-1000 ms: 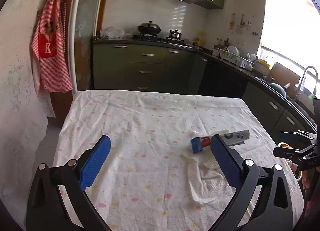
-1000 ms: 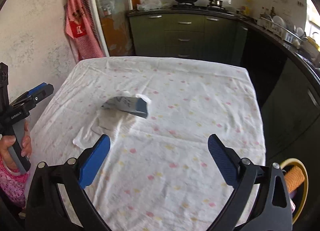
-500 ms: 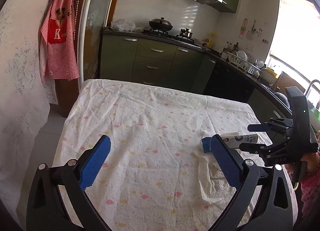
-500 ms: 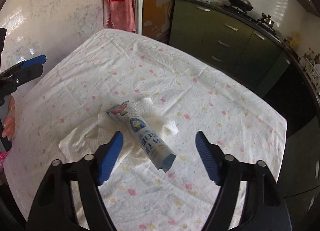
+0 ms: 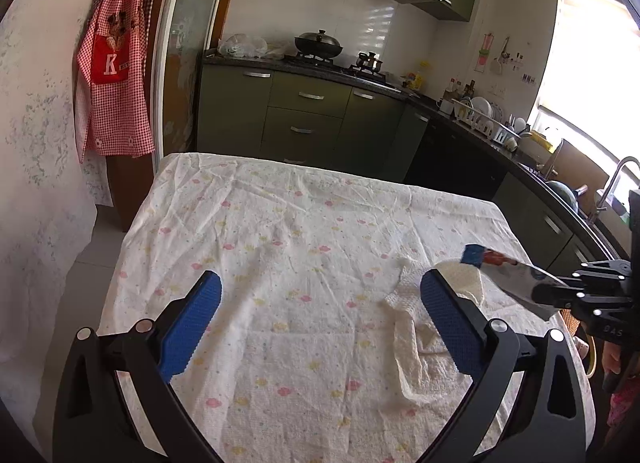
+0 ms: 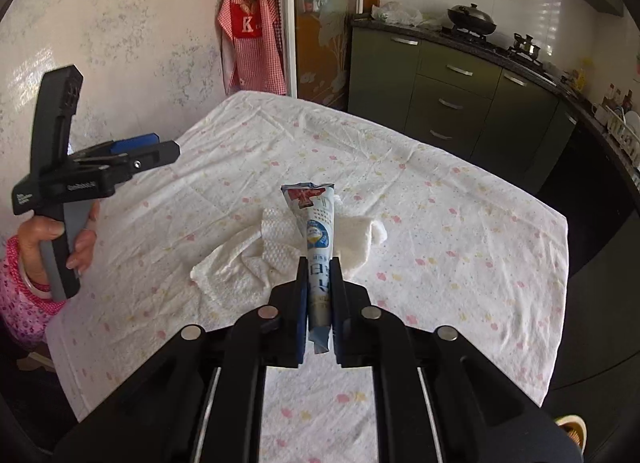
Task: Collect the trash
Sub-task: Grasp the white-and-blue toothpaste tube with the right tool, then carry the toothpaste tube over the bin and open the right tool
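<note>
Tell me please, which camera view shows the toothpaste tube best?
The right wrist view: the toothpaste tube runs up the middle, print readable, clamped in the right gripper. The left wrist view shows it only small at the right edge, partly hidden by that gripper.

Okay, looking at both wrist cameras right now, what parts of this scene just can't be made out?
- Tube: its printed text is too small to read; the right gripper pads cover its lower part.
- Paper towel: partly hidden under the tube in the right wrist view, and behind a left gripper finger in the left wrist view.
- Yellow-rimmed object: cut off by the right wrist view's edge.
</note>
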